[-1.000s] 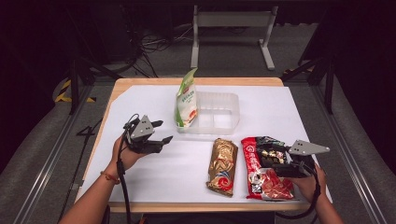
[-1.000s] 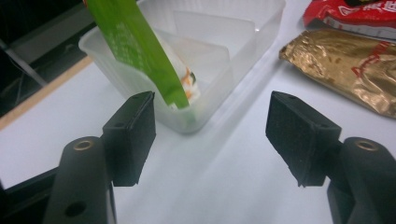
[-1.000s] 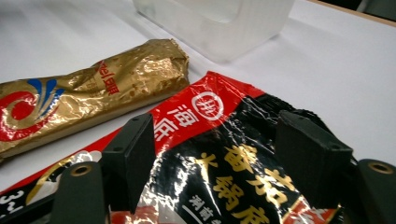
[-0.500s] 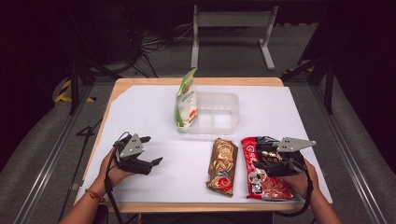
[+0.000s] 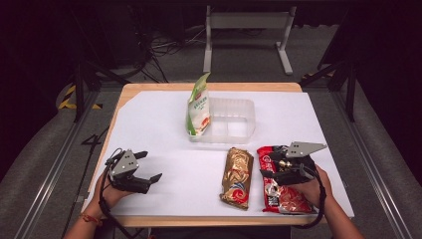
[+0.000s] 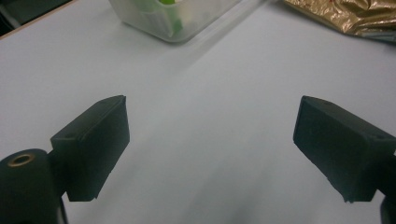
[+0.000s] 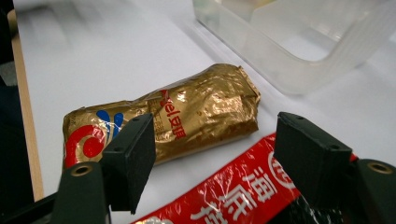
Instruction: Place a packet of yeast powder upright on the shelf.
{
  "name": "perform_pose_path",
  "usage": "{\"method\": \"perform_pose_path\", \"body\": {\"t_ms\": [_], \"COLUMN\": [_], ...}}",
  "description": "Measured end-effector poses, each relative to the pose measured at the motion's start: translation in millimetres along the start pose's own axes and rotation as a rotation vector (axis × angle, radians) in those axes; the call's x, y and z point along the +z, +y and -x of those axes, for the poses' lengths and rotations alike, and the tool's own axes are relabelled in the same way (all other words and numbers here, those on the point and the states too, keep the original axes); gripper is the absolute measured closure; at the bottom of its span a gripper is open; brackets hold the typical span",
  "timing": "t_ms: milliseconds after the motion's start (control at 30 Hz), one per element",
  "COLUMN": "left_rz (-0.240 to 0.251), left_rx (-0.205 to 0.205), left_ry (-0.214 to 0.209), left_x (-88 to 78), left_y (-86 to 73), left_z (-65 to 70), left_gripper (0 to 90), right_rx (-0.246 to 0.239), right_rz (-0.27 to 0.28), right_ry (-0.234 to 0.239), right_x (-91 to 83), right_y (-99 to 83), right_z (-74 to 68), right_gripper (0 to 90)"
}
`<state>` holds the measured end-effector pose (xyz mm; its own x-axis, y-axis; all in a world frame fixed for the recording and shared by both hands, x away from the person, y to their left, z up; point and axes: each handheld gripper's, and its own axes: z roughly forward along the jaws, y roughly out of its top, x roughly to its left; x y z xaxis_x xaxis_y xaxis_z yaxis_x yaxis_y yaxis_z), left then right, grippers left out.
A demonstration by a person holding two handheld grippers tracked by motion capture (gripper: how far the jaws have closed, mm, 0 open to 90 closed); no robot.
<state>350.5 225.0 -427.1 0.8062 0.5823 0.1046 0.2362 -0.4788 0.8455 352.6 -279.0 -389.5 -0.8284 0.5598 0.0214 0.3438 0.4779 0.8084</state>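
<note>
My left gripper (image 5: 149, 166) rests low over the bare white sheet at the near left. It is open, its jaws have just been opening, and nothing is between them (image 6: 210, 126). My right gripper (image 5: 267, 165) is open too, hovering over the top end of a red snack packet (image 5: 281, 196). A gold snack packet (image 5: 237, 177) lies just to the left of that one. In the right gripper view (image 7: 215, 149) the jaws frame the gold packet (image 7: 163, 121) and the red packet (image 7: 233, 196). A green-and-white pouch (image 5: 198, 107) stands at the left end of a clear plastic container (image 5: 234, 122).
White paper (image 5: 164, 129) covers a wooden table (image 5: 149, 87), whose edge shows along the back and left. The container (image 6: 177, 18) and the gold packet (image 6: 345, 14) lie ahead of the left gripper. The container's wall (image 7: 299, 42) stands close beyond the gold packet. A metal stand (image 5: 246, 30) rises behind the table.
The left hand has drawn back toward the near left edge and sunk lower, its jaws spreading wider. The right gripper has shifted a little left over the red packet.
</note>
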Motion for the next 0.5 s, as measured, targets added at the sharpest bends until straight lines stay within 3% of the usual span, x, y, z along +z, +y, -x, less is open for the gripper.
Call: {"method": "perform_pose_path", "body": {"t_ms": [200,333,400,500], "left_rz": [0.012,0.009,0.028,0.013], "left_rx": [-0.019,0.000,-0.013,-0.005], "left_ry": [-0.006,0.007,-0.009,0.009], "left_x": [3.6,5.6,5.4,6.9], "left_y": [-1.9,-1.3,-2.0,-2.7], "left_z": [-3.7,-2.1,-3.1,-4.1], "left_gripper": [10.9,10.4,10.4,10.4], "right_rx": [-0.013,0.011,-0.008,0.002], "right_rz": [-0.028,-0.028,-0.060,-0.093], "right_ry": [0.029,0.052,0.053,0.079], "right_x": [17.4,28.7,38.5,52.1], "right_y": [14.6,21.0,24.9,27.2], "right_z": [5.7,11.8,13.9,19.0], "right_gripper": [31.3,31.4,31.3,31.4]}}
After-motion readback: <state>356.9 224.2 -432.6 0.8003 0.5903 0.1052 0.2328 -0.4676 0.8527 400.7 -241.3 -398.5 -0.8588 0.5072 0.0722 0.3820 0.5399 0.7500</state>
